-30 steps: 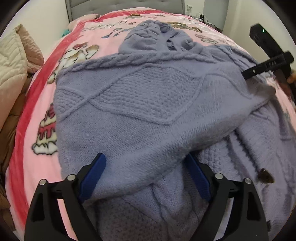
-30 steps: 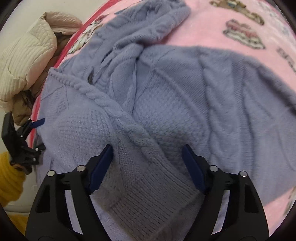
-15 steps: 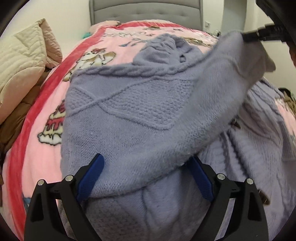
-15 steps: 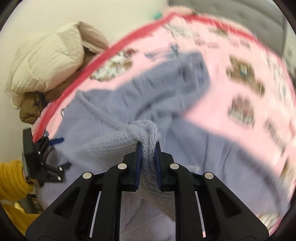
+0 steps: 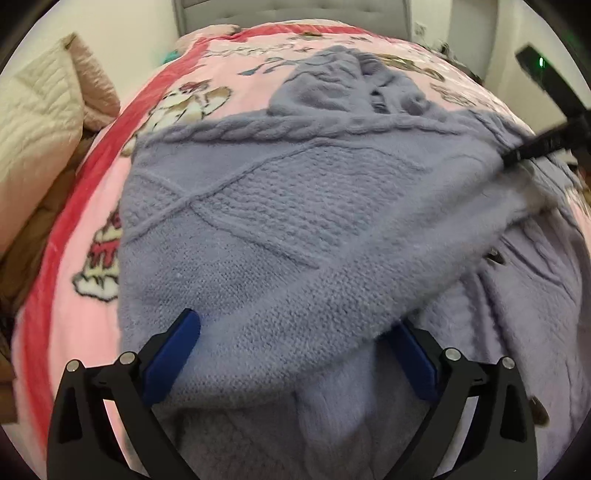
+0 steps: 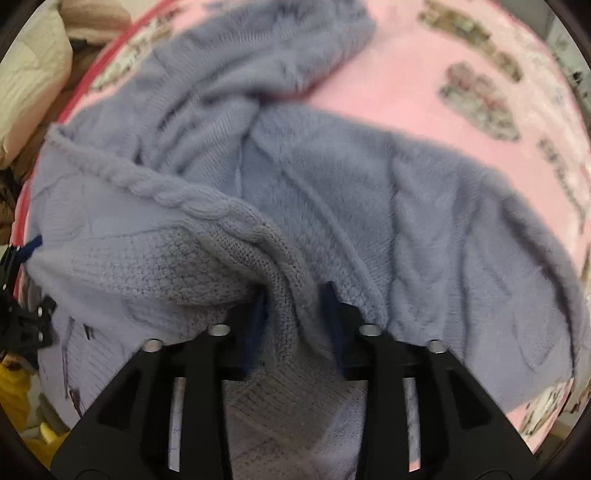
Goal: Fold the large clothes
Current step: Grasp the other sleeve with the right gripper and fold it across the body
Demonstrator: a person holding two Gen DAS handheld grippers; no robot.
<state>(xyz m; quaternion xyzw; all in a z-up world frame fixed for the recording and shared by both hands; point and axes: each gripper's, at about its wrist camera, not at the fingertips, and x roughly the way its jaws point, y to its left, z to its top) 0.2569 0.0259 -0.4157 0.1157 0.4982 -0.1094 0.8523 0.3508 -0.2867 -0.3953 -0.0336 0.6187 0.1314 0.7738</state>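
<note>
Lavender cable-knit sweater [image 5: 295, 221] spread over a pink fleece blanket [image 5: 177, 122] with a red border and cartoon prints, on a bed; grey headboard [image 5: 291, 11] at the far end. Far left, off the bed edge, a heap of cream quilted bedding [image 5: 33, 122] over something brown.

Left gripper [image 5: 295, 350] low in its own view, jaws spread about as wide as they go and having just opened a little more. A folded edge of the sweater lies between the blue pads [image 5: 173, 350], which stand clear of the knit on both sides.

Right gripper [image 6: 291, 314] at the sweater's right side, pointing steeply down. Its jaws have just been opening after a tight pinch; they now stand partway apart with a ridge of ribbed knit draped between the fingers. Frame blurred; whether the pads press on the fabric, cannot tell. In the left view it shows as a dark bar at the right edge, against the sweater's raised corner.
</note>
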